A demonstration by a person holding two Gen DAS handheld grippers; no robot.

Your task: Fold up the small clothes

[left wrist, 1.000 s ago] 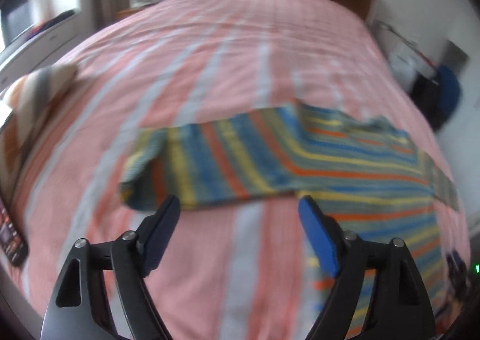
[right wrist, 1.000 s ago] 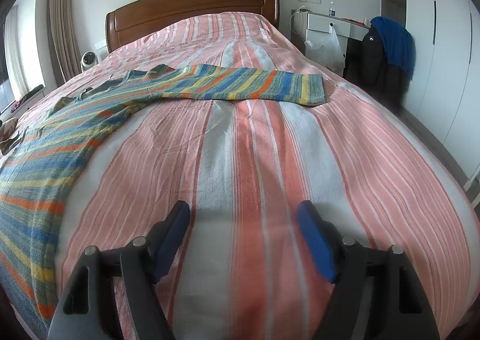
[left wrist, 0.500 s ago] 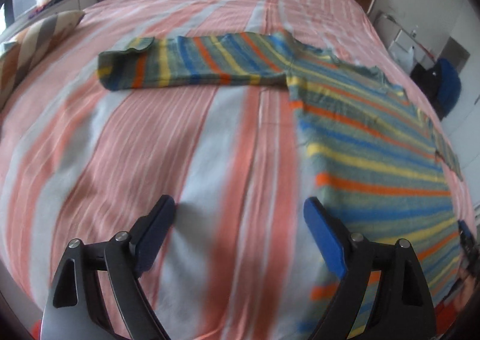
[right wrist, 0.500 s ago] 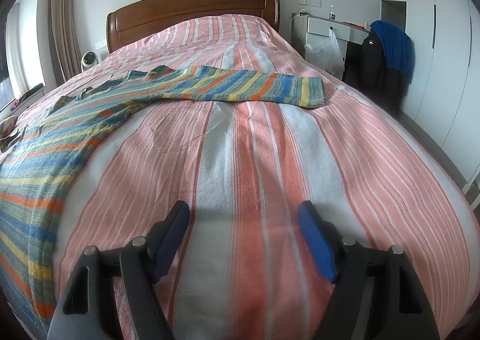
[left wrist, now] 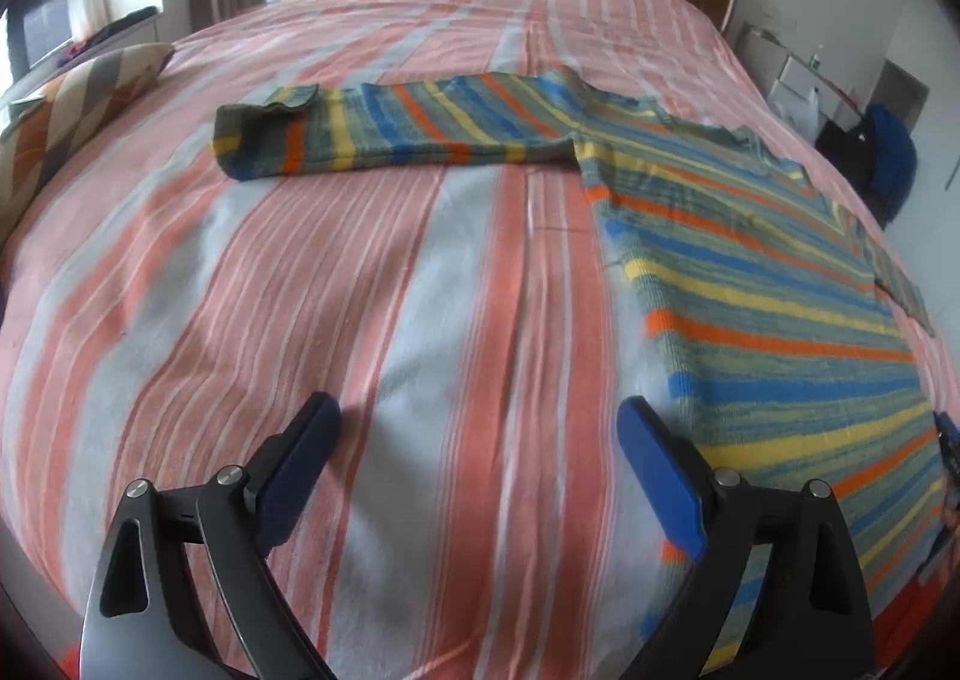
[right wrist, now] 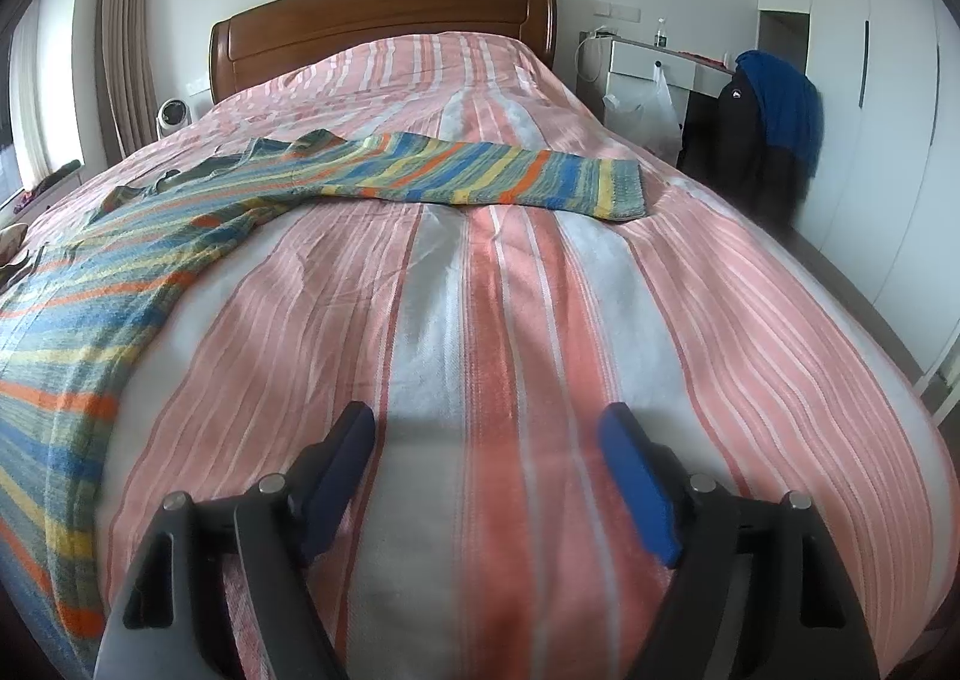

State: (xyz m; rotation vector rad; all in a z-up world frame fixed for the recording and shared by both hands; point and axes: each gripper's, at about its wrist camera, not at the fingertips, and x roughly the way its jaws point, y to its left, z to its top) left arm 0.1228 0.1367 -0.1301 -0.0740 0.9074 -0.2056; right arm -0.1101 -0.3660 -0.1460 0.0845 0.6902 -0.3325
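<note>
Your left gripper (left wrist: 477, 428) had its jaws wide apart over bare bedspread (left wrist: 300, 290), nothing in them; right gripper (right wrist: 486, 434) same, spread and empty; striped sweater (left wrist: 750, 272) lay flat on the bed, sleeves stretched out sideways

Home bedroom: striped bed (right wrist: 510, 290), wooden headboard (right wrist: 378, 26).

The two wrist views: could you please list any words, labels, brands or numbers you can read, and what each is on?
No text can be read in either view.
Black jacket on the chair: a small white logo, too small to read.
Bottle on the white desk: any label is too small to tell.
Striped sweater: no print shows.
</note>
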